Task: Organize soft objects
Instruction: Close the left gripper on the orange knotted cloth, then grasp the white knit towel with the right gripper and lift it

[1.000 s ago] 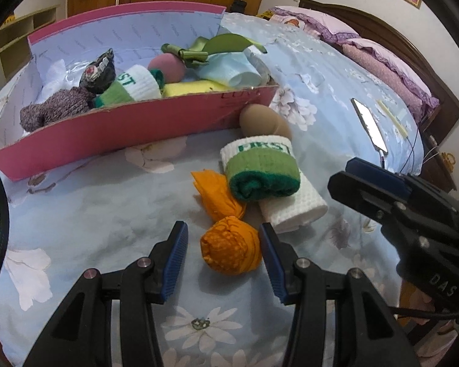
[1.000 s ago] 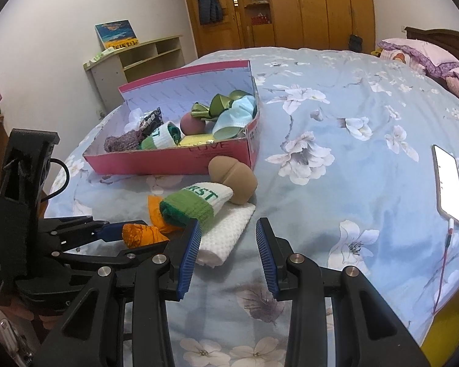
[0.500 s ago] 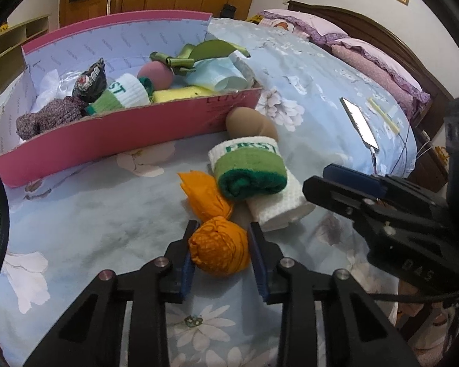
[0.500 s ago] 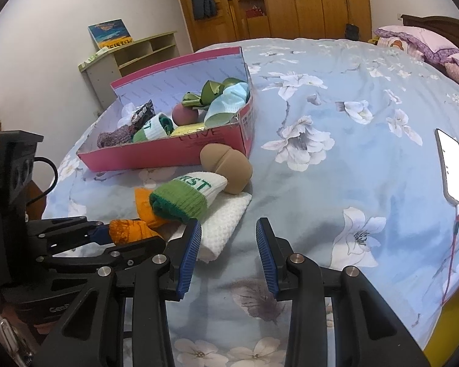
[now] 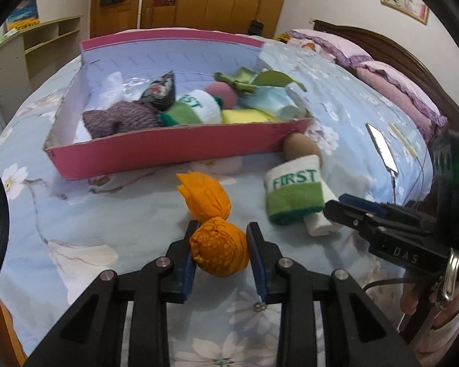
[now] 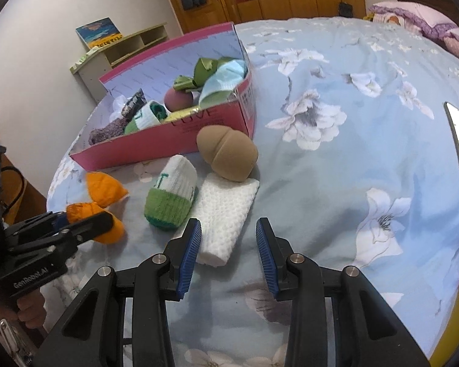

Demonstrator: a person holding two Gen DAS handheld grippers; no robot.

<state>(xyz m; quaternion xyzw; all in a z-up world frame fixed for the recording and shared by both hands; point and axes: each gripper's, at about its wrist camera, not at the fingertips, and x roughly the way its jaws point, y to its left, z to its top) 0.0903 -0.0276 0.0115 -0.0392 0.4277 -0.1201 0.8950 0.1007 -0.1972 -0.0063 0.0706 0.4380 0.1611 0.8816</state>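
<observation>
The left hand-held gripper (image 5: 220,244) was clamped on an orange sock ball (image 5: 218,246) on the bed (image 5: 76,214), evidently bound for the pink box (image 5: 168,150) at twelve o'clock. At three o'clock, the right hand-held gripper (image 6: 228,238) hung unclenched and empty, its left pad beside a white knitted roll (image 6: 223,211).

Both views look forward and steeply down along their own jaws onto the flowered bedspread (image 5: 76,214), from close above it. The left wrist view faces the long near wall of the pink box (image 5: 174,143), which lies ahead of its jaws. The right wrist view sees that box (image 6: 180,140) ahead and left of its jaws, corner-on. Both share the box, the green-and-white sock roll (image 5: 293,192) (image 6: 171,198) and the bedspread between; each also catches the other gripper at its edge.
</observation>
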